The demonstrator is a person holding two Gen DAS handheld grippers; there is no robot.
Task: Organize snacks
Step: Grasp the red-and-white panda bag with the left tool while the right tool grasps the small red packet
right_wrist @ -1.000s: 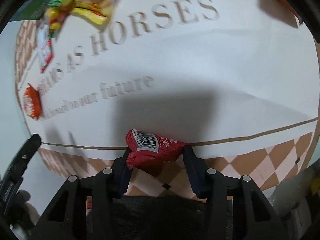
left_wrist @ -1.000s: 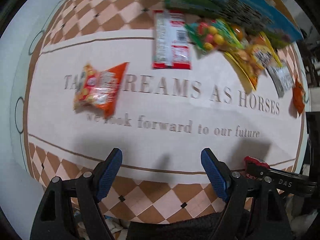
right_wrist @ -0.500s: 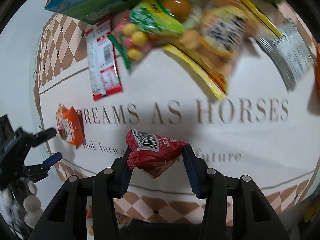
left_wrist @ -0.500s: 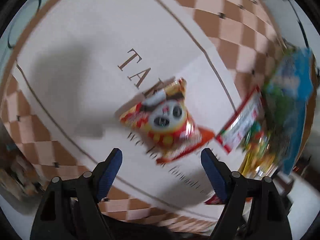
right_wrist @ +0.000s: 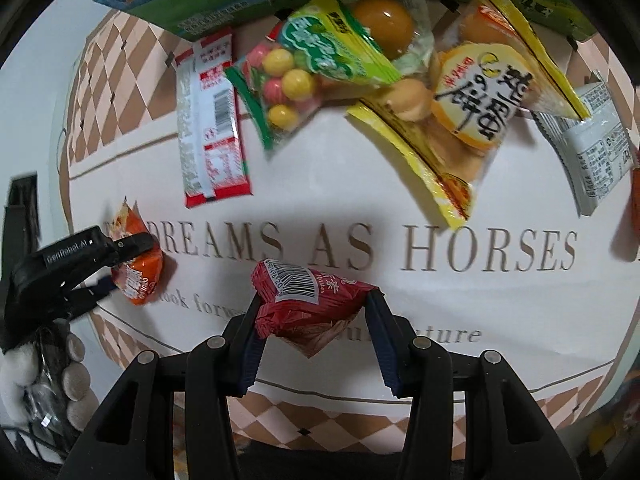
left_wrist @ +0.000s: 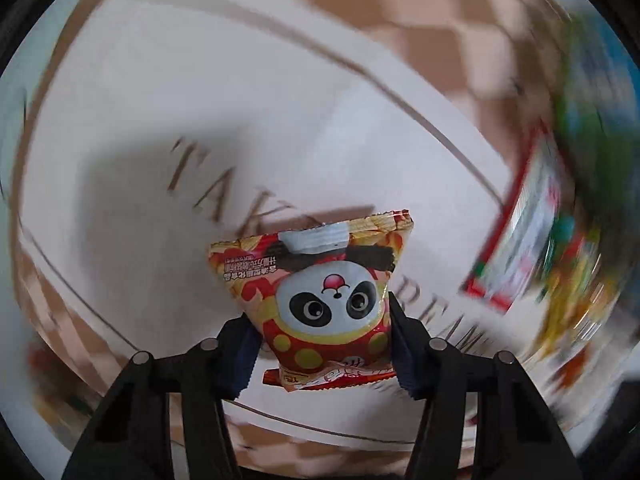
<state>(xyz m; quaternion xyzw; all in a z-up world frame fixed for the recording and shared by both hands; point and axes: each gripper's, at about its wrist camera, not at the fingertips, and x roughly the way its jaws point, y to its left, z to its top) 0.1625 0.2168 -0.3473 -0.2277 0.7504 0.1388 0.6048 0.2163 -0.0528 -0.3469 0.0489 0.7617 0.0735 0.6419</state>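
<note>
Since a second ago my left gripper [left_wrist: 320, 344] has swung over to the orange-and-yellow foil snack pouch with the panda face [left_wrist: 320, 300]. Then the pouch lay loose on the cream tablecloth with brown lettering and a checked border [left_wrist: 160, 120], with the jaws wide above it. Now it sits between the blue pads, and the jaws are closing onto its lower sides. I read the pads as already pressing the foil, though the surroundings are smeared with blur.

My right gripper [right_wrist: 314, 316] is clamped on the crinkled red snack packet with a white barcode label [right_wrist: 308, 300], as it was a second ago, and has come to hover over the lettering, near the pile of loose snacks [right_wrist: 360, 72] in front of the blue-and-green carton [right_wrist: 200, 0]. From this camera the left gripper shows at the far left, on the pouch.

So both hands are loaded. I judge the next step is carrying the two packs to wherever they get sorted.
</note>
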